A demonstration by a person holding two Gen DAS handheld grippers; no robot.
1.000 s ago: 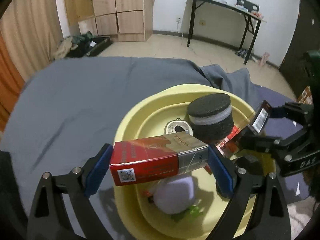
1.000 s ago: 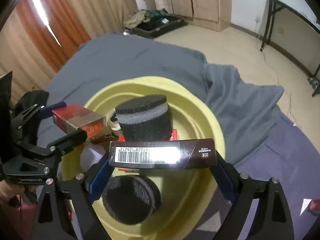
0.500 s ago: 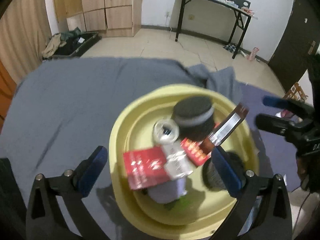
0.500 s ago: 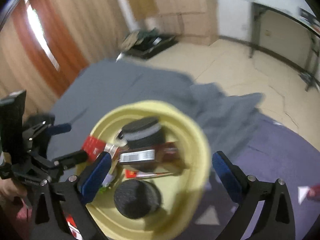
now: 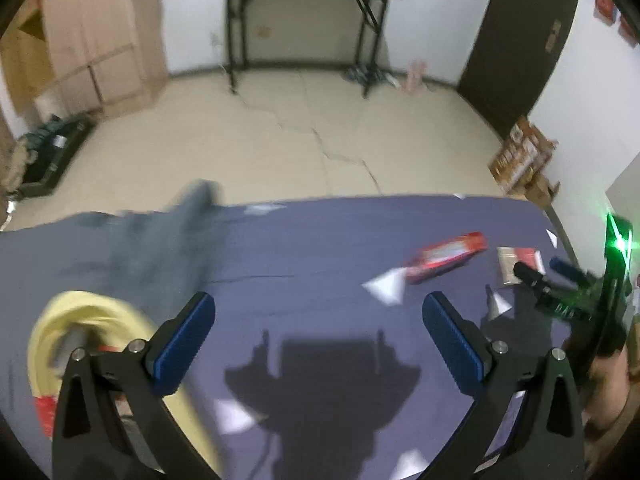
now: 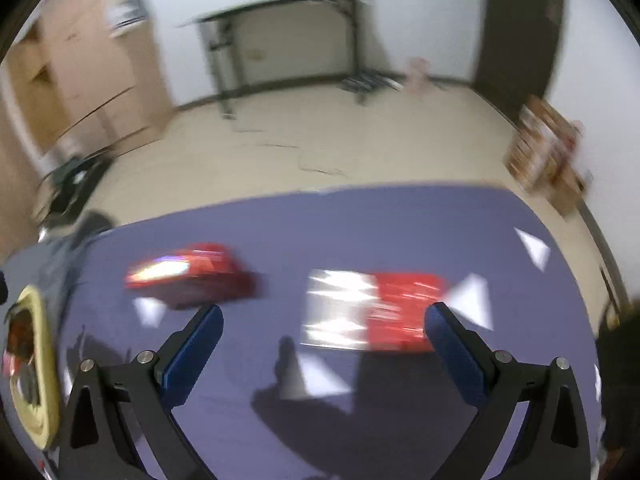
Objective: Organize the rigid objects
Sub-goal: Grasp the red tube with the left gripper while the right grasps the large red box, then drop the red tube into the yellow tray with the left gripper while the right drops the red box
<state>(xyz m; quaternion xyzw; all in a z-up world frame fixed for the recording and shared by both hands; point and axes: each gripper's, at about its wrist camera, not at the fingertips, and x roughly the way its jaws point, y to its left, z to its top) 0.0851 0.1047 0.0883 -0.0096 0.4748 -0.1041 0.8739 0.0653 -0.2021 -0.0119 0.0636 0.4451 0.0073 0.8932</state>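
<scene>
Right wrist view: both hand-held grippers [image 6: 322, 316] [image 5: 318, 312] gape empty over open purple sheet [image 6: 360, 224], red packs [image 6: 408, 312] ahead.

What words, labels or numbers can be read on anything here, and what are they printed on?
Nothing reads clearly; both views are motion-blurred.
Right claw, white lettering on its black body, seen in the left view: blurred, perhaps "DA", not certain.
Long red box: shiny print, smeared, unreadable.
Red and silver pack: print smeared, unreadable.
Posters on the wall: too small and blurred to read.
Stacked cartons by the wall: markings unreadable.
</scene>
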